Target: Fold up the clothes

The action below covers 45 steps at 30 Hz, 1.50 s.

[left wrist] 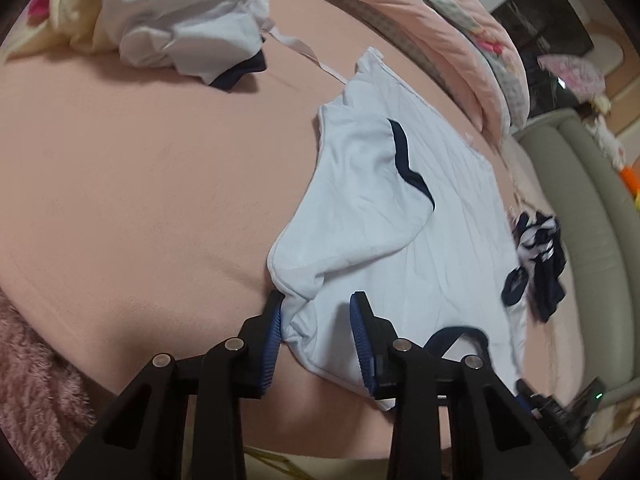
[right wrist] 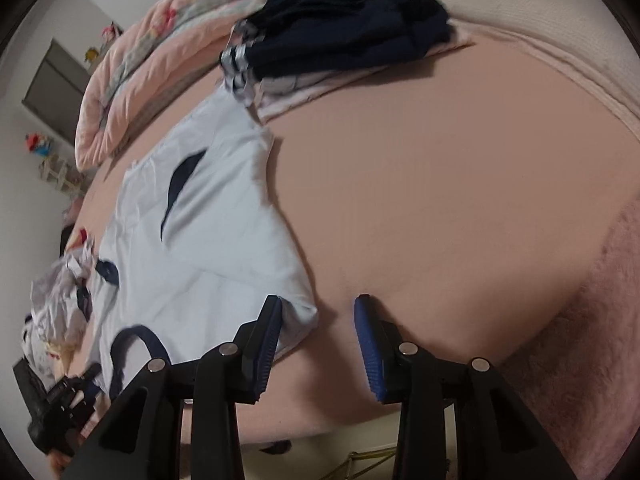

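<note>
Shirt [left wrist: 400, 216] corner lies between left gripper [left wrist: 318, 320] spread fingers [left wrist: 362, 332].

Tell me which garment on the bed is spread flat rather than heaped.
The pale blue shirt with navy trim, lying flat between both grippers. The white pile and the navy pile are bunched.

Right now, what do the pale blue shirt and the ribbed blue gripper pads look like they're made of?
Pale blue shirt with navy trim: thin, matte woven or knit fabric, probably cotton blend; it creases softly. Ribbed blue gripper pads: likely rubber or soft plastic, with fine moulded ridges.
</note>
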Motion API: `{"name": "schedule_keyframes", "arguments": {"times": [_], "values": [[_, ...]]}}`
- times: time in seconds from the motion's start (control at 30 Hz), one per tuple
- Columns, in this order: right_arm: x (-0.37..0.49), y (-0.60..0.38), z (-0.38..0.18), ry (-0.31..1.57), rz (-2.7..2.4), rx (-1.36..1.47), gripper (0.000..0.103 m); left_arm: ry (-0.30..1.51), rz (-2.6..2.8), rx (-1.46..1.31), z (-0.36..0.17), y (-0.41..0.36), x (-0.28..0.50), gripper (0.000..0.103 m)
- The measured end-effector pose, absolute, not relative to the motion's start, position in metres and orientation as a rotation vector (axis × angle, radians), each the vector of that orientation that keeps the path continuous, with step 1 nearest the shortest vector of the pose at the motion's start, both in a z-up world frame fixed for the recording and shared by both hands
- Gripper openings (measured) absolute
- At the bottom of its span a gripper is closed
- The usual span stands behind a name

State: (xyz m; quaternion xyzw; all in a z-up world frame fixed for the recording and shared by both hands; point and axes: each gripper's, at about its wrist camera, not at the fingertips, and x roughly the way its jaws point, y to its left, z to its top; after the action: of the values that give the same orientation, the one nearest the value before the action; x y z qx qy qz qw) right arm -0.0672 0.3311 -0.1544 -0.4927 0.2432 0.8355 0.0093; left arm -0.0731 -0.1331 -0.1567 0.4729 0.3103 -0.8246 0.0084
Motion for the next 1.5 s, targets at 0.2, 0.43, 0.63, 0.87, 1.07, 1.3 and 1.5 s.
{"name": "schedule_keyframes", "arguments": {"times": [0.2, 0.43, 0.63, 0.87, 1.07, 1.3, 1.5], "values": [[-0.072, 0.321, -0.151, 0.742, 2.671, -1.495, 0.040, 0.937, -2.594, 1.417, -0.151, -0.135, -0.072, 0.030], [-0.076, 0.317, -0.154, 0.698, 2.672, -1.515, 0.036, 0.769, -2.626, 1.463, -0.153, -0.119, -0.081, 0.039], [-0.074, 0.298, -0.152, 0.641, 2.734, -1.558, 0.011, 0.921, -2.660, 1.531, -0.154, -0.121, -0.081, 0.004], [-0.088, 0.303, -0.163, 0.691, 2.731, -1.574, 0.008, 0.905, -2.660, 1.577, -0.162, -0.119, -0.089, 0.005], [-0.065, 0.294, -0.130, 0.471, 2.773, -1.388, 0.005, 0.839, -2.676, 1.515, -0.134, -0.121, -0.080, 0.004], [-0.054, 0.289, -0.121, 0.513, 2.798, -1.414, 0.005, 0.963, -2.662, 1.516, -0.129, -0.141, -0.067, 0.003], [-0.063, 0.321, -0.161, 0.921, 2.620, -1.586, 0.009, 1.223, -2.519, 1.591, -0.159, -0.150, -0.066, 0.005]]}}
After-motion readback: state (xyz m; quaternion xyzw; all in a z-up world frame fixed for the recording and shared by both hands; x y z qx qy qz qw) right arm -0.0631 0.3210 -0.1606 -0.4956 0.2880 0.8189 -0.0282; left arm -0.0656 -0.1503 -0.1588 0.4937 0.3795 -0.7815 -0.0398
